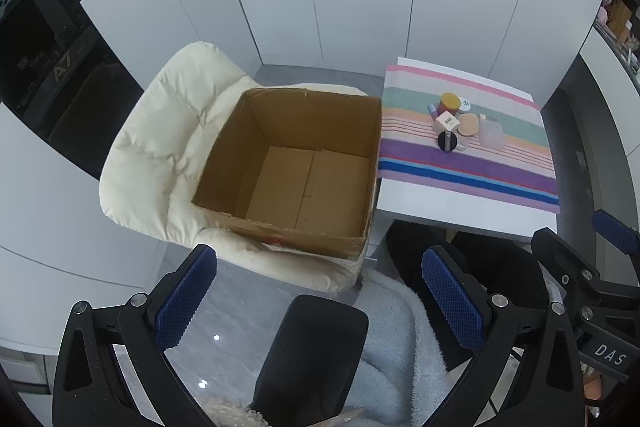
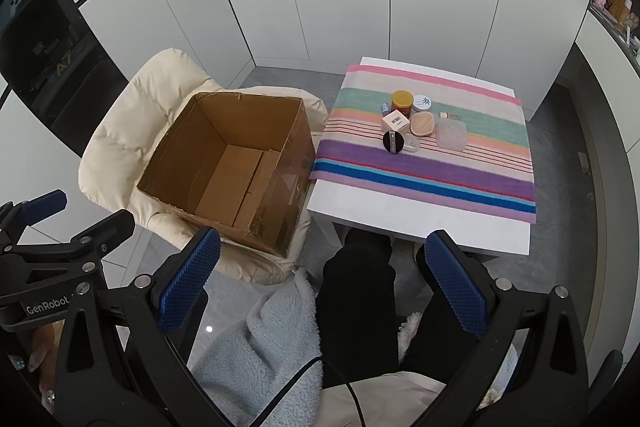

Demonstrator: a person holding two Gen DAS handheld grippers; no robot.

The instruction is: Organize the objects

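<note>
Here the two wrist views overlap a good deal, yet each catches what the other misses. The left wrist view shows the right gripper (image 1: 592, 251) at its 3 o'clock edge, with the letters "DAS" on its body; the right wrist view shows the left gripper (image 2: 48, 227) at its 9 o'clock edge, lettered "GenRobot", and below it the person's fingers with decorated nails (image 2: 40, 359). Both tools hang released over the person's lap, fingers spread wide with nothing between the blue pads.

The cardboard box (image 1: 296, 163) sits open-topped on a cream padded chair (image 1: 160, 139), at about 11 o'clock from the left gripper's own fingers. Its floor shows only folded flaps (the right wrist view hides part of the floor behind the near wall, so the left wrist view settles it). The box stands just beside the white table (image 2: 420, 223), which lies at 12 to 1 o'clock.

On the striped cloth (image 2: 424, 179) the small items cluster together: a yellow-lidded jar (image 2: 402, 103), a white-lidded jar (image 2: 423, 103), a small white carton with a barcode (image 2: 395, 121), a beige compact (image 2: 422, 123), a frosted square container (image 2: 451, 135), a round black puff (image 2: 393, 141) and a small blue bottle (image 2: 385, 107).
</note>
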